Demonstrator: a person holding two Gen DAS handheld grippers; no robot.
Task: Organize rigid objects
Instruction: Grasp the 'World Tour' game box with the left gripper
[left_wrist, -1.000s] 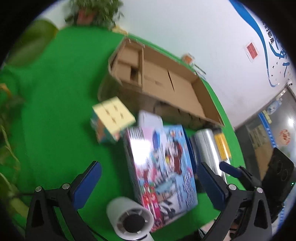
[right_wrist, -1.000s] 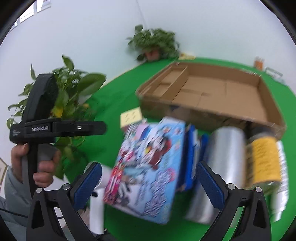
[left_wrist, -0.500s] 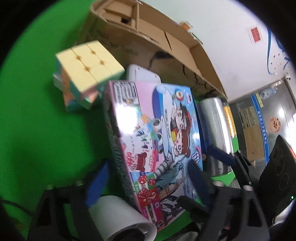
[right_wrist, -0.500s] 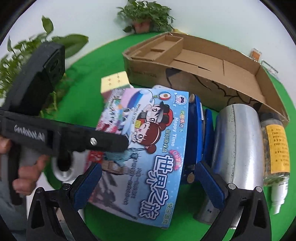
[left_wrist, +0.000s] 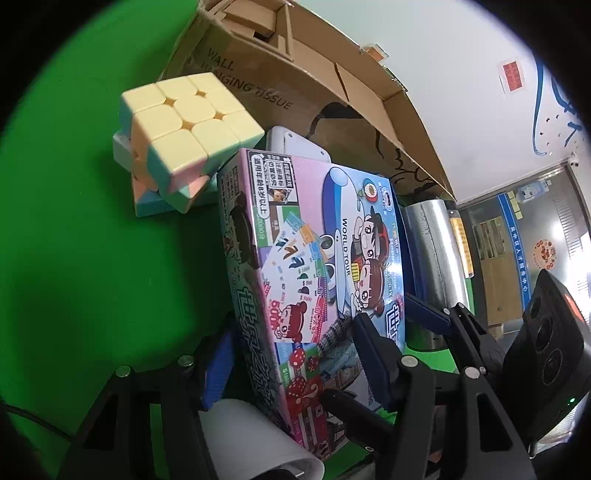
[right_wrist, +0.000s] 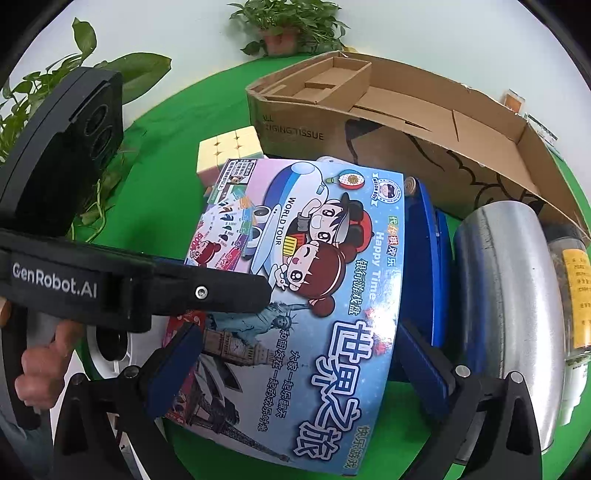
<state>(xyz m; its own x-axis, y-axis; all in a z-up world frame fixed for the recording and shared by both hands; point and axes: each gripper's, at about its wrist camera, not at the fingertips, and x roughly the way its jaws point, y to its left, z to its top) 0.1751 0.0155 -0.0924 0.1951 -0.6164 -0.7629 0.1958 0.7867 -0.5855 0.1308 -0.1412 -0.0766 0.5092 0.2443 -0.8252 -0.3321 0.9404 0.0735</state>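
A colourful board game box lies on the green table, resting partly on a blue object. My left gripper has closed on the box's near left edge, one finger below and one on top. My right gripper straddles the box's near end with its jaws wide, and the pads look short of the box sides. The left gripper body crosses the right wrist view. A pastel puzzle cube sits behind the box.
An open cardboard tray box stands at the back. A silver cylinder and a yellow-labelled jar lie to the right. A white roll lies under the left gripper. Potted plants stand behind.
Both grippers moved forward and down to the game box. The left gripper closed from wide open onto the box's edge. The right gripper's jaws came round the box's near end.
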